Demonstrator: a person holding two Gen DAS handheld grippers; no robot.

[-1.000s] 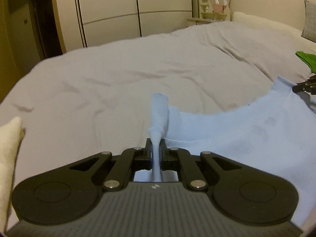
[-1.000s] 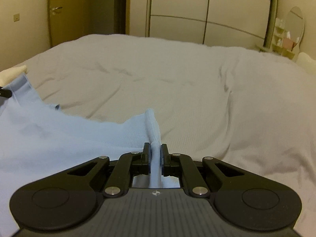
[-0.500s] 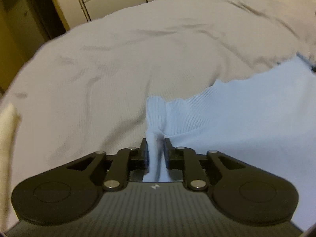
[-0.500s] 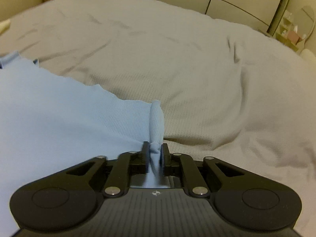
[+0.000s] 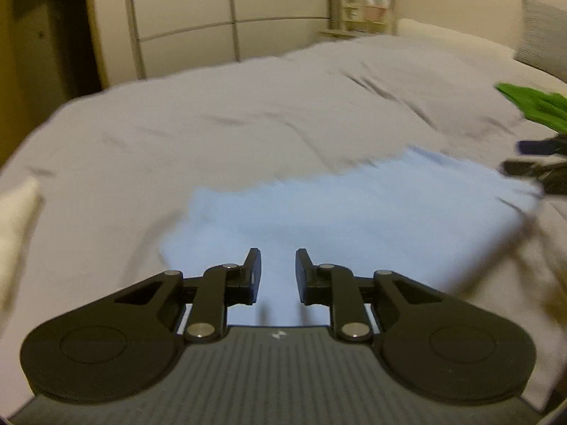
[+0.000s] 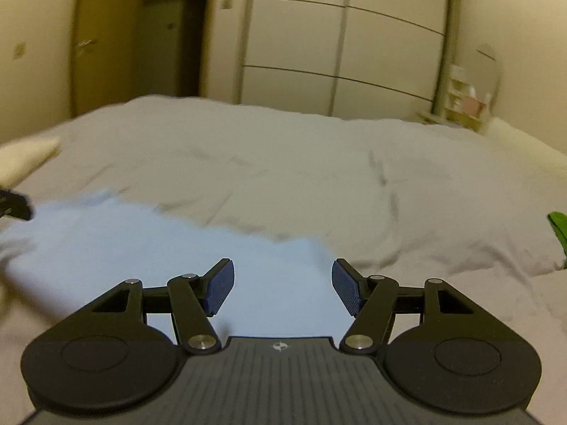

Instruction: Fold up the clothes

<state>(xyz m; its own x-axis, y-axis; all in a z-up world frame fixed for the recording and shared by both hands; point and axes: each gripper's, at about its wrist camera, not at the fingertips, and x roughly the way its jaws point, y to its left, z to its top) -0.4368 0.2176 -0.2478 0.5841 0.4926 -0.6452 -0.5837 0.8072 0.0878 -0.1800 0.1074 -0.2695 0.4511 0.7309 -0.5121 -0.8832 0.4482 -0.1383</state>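
A light blue garment (image 5: 354, 212) lies flat on the grey bed cover (image 5: 212, 134); it also shows in the right wrist view (image 6: 159, 248). My left gripper (image 5: 278, 269) is open and empty, just above the garment's near left part. My right gripper (image 6: 282, 283) is open wide and empty, above the garment's near right corner. The right gripper's fingers (image 5: 531, 166) show at the right edge of the left wrist view, and the left gripper's finger (image 6: 14, 205) at the left edge of the right wrist view.
A green garment (image 5: 535, 106) lies on the bed at the far right, also in the right wrist view (image 6: 558, 226). A cream cloth (image 5: 14, 219) lies at the left edge. White wardrobe doors (image 6: 336, 53) and a small shelf (image 5: 358, 10) stand beyond the bed.
Both grippers opened and let go of the blue garment's edge, which now lies flat on the bed. Both views have lifted and pulled back; the frames are motion-blurred.
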